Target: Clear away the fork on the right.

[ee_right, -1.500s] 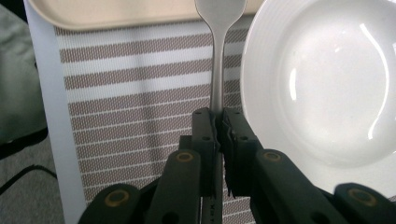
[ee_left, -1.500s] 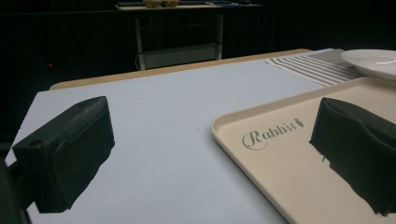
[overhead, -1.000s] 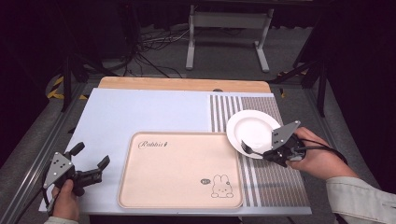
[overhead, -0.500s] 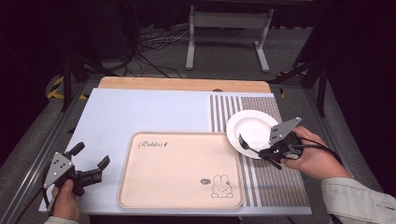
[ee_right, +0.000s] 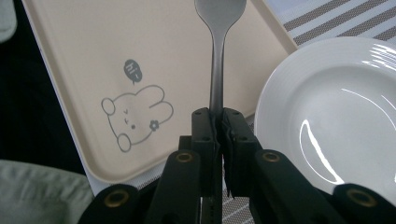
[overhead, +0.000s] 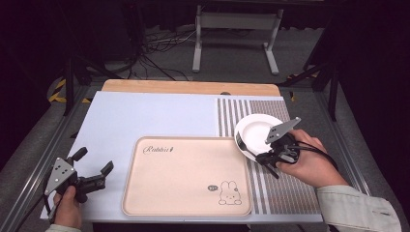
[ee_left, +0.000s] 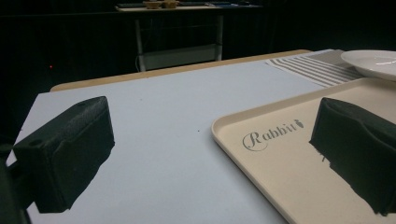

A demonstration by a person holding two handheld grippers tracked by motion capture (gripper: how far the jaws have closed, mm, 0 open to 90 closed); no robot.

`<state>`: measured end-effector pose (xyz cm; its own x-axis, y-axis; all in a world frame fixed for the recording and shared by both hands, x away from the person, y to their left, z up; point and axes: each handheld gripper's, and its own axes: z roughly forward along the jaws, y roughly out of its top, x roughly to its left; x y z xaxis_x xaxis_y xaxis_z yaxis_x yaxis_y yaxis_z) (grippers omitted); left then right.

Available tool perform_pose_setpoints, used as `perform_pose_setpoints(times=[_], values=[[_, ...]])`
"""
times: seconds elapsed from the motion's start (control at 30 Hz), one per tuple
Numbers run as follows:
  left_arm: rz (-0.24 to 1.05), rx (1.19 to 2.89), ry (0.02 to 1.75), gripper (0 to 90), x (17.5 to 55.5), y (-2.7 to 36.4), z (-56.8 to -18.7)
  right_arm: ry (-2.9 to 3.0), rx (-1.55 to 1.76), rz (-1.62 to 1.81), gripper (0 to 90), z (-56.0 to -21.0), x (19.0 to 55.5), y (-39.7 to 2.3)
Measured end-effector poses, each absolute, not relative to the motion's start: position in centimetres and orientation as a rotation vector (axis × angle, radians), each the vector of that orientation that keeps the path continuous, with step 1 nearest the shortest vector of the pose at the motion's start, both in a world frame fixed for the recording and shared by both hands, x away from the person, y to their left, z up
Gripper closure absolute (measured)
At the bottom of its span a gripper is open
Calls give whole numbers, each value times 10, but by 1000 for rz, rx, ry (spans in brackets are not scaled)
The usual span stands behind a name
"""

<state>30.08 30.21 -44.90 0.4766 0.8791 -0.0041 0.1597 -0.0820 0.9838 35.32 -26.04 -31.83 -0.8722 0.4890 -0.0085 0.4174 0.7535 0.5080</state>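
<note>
Spoon pinched, over tray edge by plate

Spoon [ee_right: 218, 42] is clamped by its handle in right gripper [ee_right: 218, 122], bowl out over the tray [overhead: 186, 176] edge just beside the plate [overhead: 256, 130]. Picked up, not set down; placing looks left. Left gripper [overhead: 92, 166] fingers spread, empty, over desk [overhead: 154, 113] left of tray.
</note>
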Motion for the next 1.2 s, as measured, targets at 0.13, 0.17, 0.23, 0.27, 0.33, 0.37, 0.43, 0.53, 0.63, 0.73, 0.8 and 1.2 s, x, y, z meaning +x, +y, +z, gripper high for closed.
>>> perform_pose_setpoints(times=[0.13, 0.17, 0.23, 0.27, 0.33, 0.37, 0.43, 0.53, 0.63, 0.73, 0.8, 1.2], values=[[774, 1557, 934, 3, 301, 302, -449, 2780, 815, 804, 850, -317, 354, -250], [774, 1557, 934, 3, 301, 302, -449, 2775, 826, 808, 850, -317, 354, -248], [773, 1556, 934, 3, 301, 302, -449, 2755, 861, 816, 850, -317, 354, -243], [771, 1554, 937, 3, 301, 302, -449, 2746, 887, 834, 850, -316, 354, -240], [770, 1555, 938, 3, 301, 302, -450, 2735, 945, 886, 850, -316, 354, -237], [770, 1555, 938, 3, 301, 302, -450, 2727, 960, 902, 850, -316, 355, -235], [771, 1555, 936, 3, 301, 302, -449, 2715, 1003, 894, 850, -317, 356, -232], [770, 1555, 936, 3, 301, 302, -450, 2710, 1033, 884, 850, -319, 357, -229], [770, 1554, 937, 3, 301, 302, -450, 2691, 1088, 873, 850, -322, 357, -224], [769, 1553, 937, 3, 301, 302, -449, 2675, 1136, 861, 850, -323, 357, -220], [769, 1554, 936, 3, 301, 302, -449, 2664, 1170, 859, 850, -324, 357, -217], [769, 1553, 929, 3, 301, 303, -449, 2658, 1297, 834, 850, -333, 355, -197]])
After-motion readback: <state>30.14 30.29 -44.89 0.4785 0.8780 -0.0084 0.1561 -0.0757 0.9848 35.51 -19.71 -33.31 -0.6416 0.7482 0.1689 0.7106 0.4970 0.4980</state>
